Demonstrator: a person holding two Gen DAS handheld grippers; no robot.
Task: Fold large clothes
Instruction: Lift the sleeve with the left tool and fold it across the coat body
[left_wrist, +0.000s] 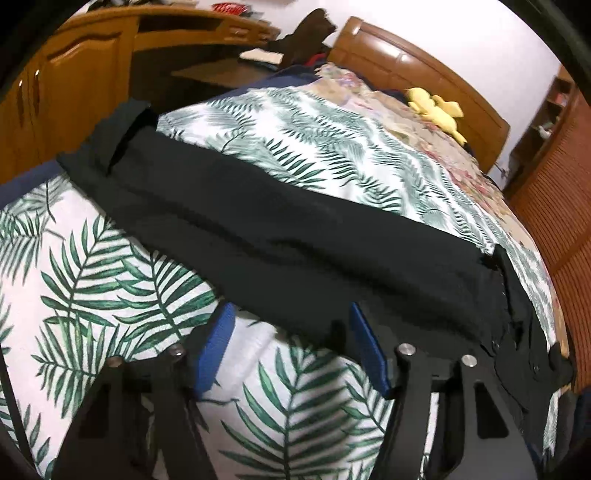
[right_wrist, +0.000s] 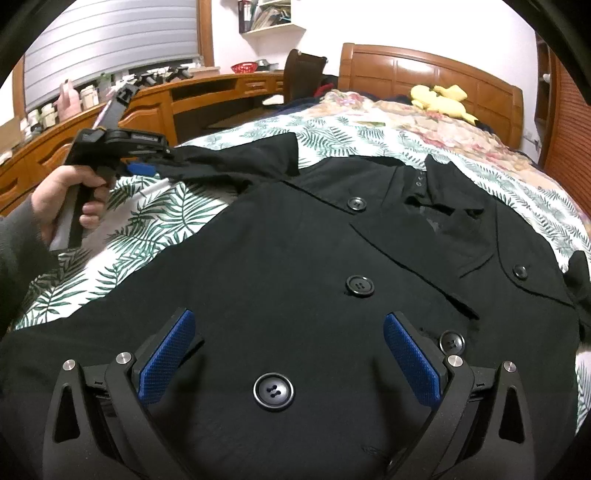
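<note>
Lying buttoned on the bed (right_wrist: 155, 221), the black coat (right_wrist: 295, 258) sits under the wide right tongs (right_wrist: 291, 354); left tongs (left_wrist: 291, 343), jaws apart, straddle the near edge of its sleeve (left_wrist: 258, 229).

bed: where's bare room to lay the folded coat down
Bare leaf-print bedspread lies beside the black coat, under its outstretched sleeve, and in a strip between the coat's collar and the floral quilt. Crowded: the headboard end holds the quilt and a yellow plush toy; the coat fills the middle.
</note>
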